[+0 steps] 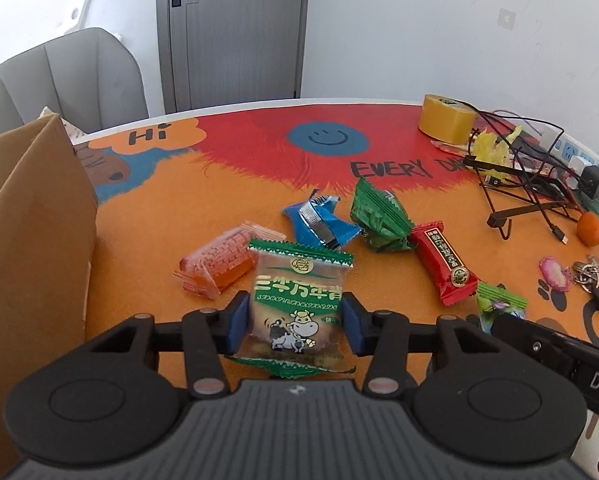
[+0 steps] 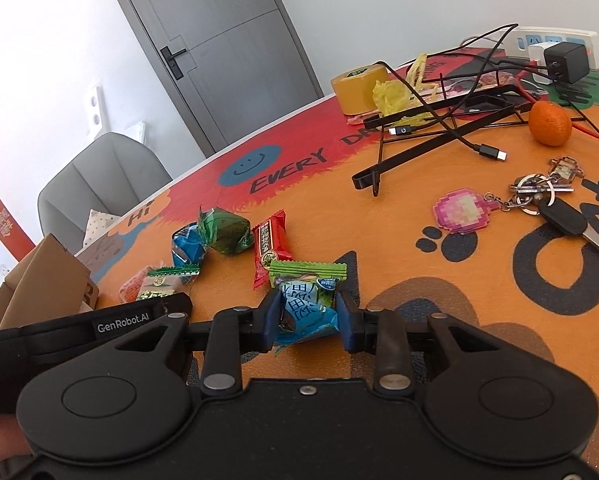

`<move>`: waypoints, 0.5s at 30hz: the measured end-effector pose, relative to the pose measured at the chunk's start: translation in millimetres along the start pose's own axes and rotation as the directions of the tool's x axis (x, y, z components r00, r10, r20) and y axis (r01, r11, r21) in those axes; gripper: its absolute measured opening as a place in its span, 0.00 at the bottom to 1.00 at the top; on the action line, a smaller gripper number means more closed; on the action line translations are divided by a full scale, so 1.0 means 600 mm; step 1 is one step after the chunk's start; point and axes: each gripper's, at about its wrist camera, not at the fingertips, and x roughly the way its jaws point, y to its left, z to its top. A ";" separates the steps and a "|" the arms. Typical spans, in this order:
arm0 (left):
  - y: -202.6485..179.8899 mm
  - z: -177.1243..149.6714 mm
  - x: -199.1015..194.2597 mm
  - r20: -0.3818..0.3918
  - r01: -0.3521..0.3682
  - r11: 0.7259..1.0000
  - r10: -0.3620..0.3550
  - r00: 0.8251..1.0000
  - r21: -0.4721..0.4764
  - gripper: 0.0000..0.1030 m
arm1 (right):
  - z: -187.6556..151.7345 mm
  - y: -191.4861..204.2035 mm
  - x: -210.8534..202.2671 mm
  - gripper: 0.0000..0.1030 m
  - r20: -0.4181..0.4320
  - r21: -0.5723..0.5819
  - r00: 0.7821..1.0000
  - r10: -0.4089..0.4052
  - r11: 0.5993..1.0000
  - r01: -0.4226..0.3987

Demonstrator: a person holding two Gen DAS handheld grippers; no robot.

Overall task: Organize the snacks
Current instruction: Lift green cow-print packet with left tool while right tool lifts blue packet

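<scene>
Two snacks are pinched now: your left gripper (image 1: 295, 322) squeezes the cow biscuit packet (image 1: 297, 304), your right gripper (image 2: 308, 319) squeezes the blue-green packet (image 2: 307, 304), both low over the table (image 1: 219, 184). Lift gently, keep squeezing, then carry them to the cardboard box (image 1: 31, 232).

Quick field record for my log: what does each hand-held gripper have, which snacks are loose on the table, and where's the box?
left hand-held gripper: pads closed on cow-print snack packet
right hand-held gripper: shut on blue snack packet
loose snacks: pink packet, blue wrapper, green wrapper, red bar
cardboard box: left edge of left wrist view
table: also holds tape roll, orange, keys
</scene>
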 end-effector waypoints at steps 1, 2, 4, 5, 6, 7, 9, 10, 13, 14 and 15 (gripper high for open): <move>0.001 -0.001 -0.003 0.001 0.004 1.000 -0.004 1.000 -0.002 0.46 | 0.000 0.001 -0.001 0.30 0.002 -0.001 1.000 0.000 1.000 0.000; 0.002 -0.002 -0.005 0.002 0.008 1.000 -0.008 1.000 -0.004 0.46 | -0.001 0.002 -0.002 0.30 0.005 -0.001 1.000 -0.001 1.000 0.001; 0.003 -0.004 -0.011 0.006 0.017 1.000 -0.017 1.000 -0.005 0.46 | -0.002 0.004 -0.006 0.30 0.010 -0.003 1.000 -0.002 1.000 0.002; 0.003 -0.005 -0.015 0.008 0.022 1.000 -0.022 1.000 -0.005 0.46 | -0.002 0.005 -0.008 0.30 0.012 -0.004 1.000 -0.003 1.000 0.003; 0.003 -0.005 -0.020 0.011 0.027 1.000 -0.027 1.000 -0.005 0.46 | -0.002 0.007 -0.010 0.30 0.014 -0.004 1.000 -0.003 1.000 0.003; 0.003 -0.004 -0.025 0.017 0.031 1.000 -0.031 0.999 -0.004 0.46 | -0.002 0.009 -0.013 0.30 0.017 -0.005 1.000 -0.002 1.000 0.003; 0.003 -0.003 -0.038 0.030 0.038 0.999 -0.038 0.999 -0.003 0.46 | -0.003 0.012 -0.018 0.30 0.022 -0.008 1.000 0.000 1.000 0.000; 0.003 -0.002 -0.045 0.037 0.043 0.999 -0.043 0.998 -0.003 0.46 | -0.003 0.015 -0.022 0.30 0.026 -0.009 1.000 0.002 1.000 -0.002; 0.004 0.001 -0.067 0.060 0.055 0.998 -0.054 0.997 -0.008 0.46 | -0.003 0.022 -0.033 0.30 0.039 -0.016 0.999 0.007 1.000 -0.006; 0.005 0.002 -0.075 0.068 0.057 0.998 -0.056 0.996 -0.008 0.46 | -0.003 0.025 -0.037 0.30 0.044 -0.019 0.999 0.009 1.000 -0.008; 0.006 0.002 -0.083 0.076 0.058 0.998 -0.057 0.995 -0.010 0.46 | -0.002 0.028 -0.041 0.30 0.049 -0.023 0.999 0.011 1.000 -0.009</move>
